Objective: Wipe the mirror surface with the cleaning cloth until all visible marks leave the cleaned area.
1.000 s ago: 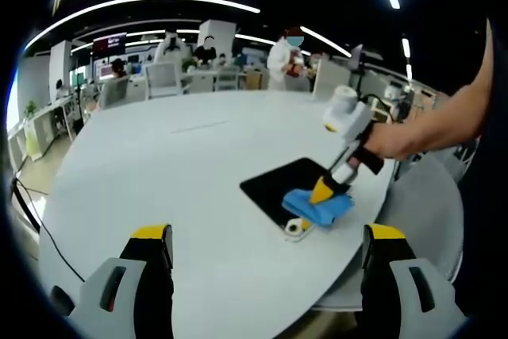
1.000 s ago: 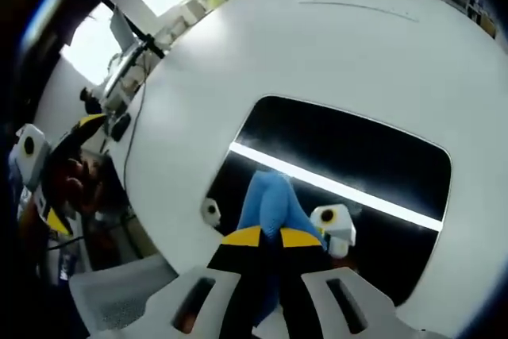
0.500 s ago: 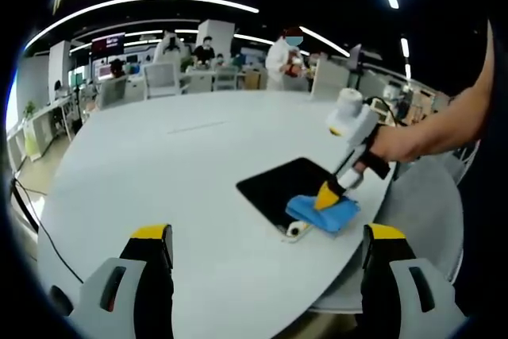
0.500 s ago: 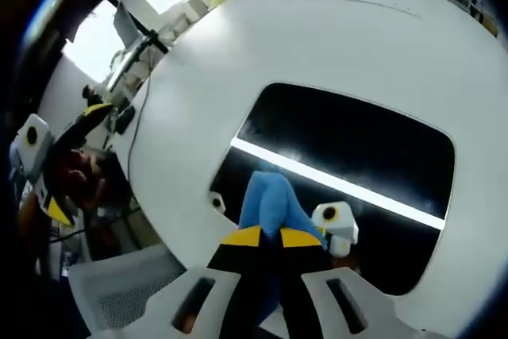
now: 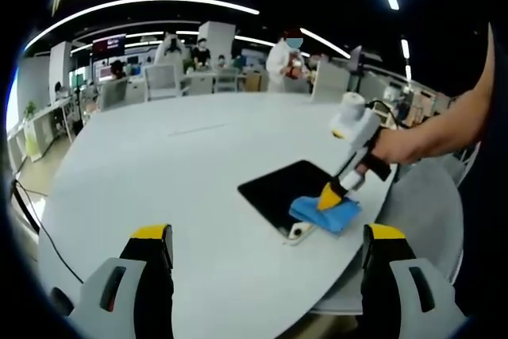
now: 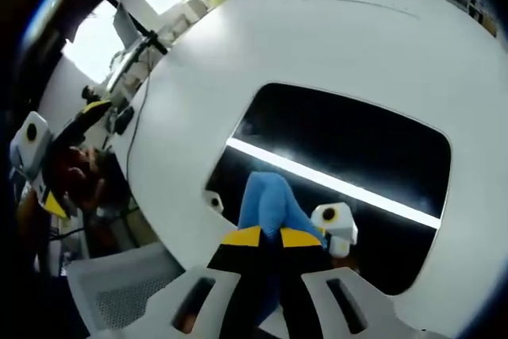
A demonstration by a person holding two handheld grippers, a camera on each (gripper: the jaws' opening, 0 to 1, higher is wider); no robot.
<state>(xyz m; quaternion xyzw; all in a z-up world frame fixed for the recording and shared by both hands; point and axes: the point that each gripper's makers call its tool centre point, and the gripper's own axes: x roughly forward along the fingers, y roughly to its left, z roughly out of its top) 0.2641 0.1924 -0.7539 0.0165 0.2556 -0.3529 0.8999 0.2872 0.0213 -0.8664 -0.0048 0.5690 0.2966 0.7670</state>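
Nearest us in the right gripper view, our right gripper [image 6: 266, 237] has its jaws pinched together on the blue cloth [image 6: 270, 204], pressing it onto the near end of the mirror [image 6: 357, 144]. The mirror lies flat on the white table [image 6: 333, 45], close to its edge, dark and reflecting a bright ceiling strip. In the left gripper view our left gripper [image 5: 268, 232] hangs with jaws spread wide and nothing between them, well back from the mirror [image 5: 282, 188], where the cloth [image 5: 327, 213] sits on the corner nearest the edge. We judge the wipe goes best with flat, even pressure and overlapping strokes away from us toward the far end. The mirror may skid, so we press lightly. We cannot make out marks on the glass.
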